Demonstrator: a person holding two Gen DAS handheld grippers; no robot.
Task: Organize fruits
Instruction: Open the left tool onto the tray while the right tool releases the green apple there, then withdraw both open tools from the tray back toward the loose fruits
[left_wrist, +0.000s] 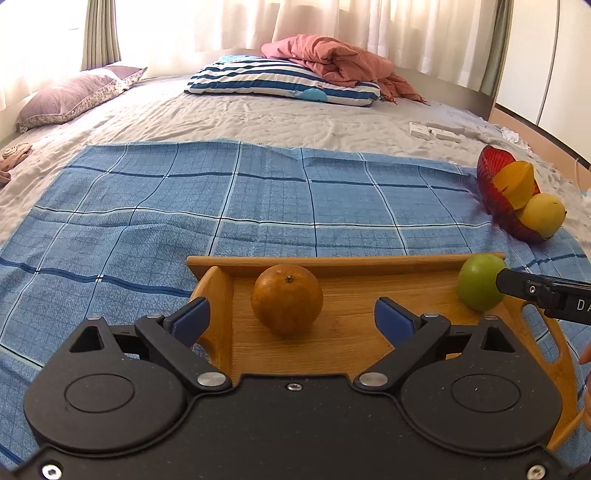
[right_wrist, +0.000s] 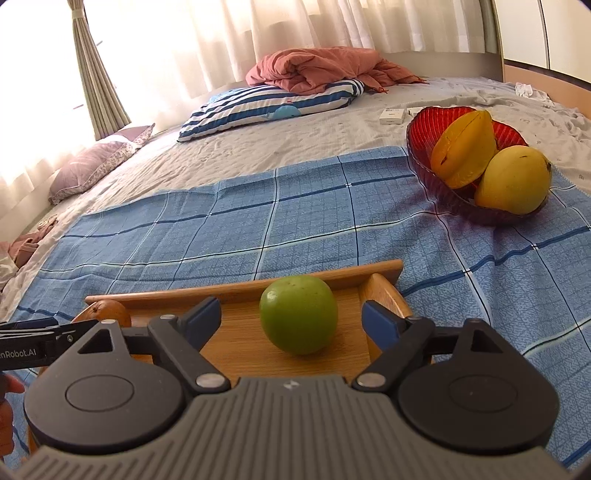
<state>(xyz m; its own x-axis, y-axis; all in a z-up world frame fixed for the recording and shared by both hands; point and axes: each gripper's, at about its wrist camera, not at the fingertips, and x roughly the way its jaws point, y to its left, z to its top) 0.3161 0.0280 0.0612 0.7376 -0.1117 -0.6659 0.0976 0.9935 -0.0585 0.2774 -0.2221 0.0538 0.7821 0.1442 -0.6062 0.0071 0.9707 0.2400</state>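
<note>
Orange near wooden tray left end, ahead of spread-wide, empty left gripper. Green apple near right end wall, ahead of released right gripper. Tray middle free.

Ahead of my left gripper the orange blocks the wooden tray centre; ahead of my right gripper the green apple does likewise. The tray's raised back wall bounds forward travel. Beyond, the blue checked cloth lies unobstructed (red bowl stands far right).
</note>
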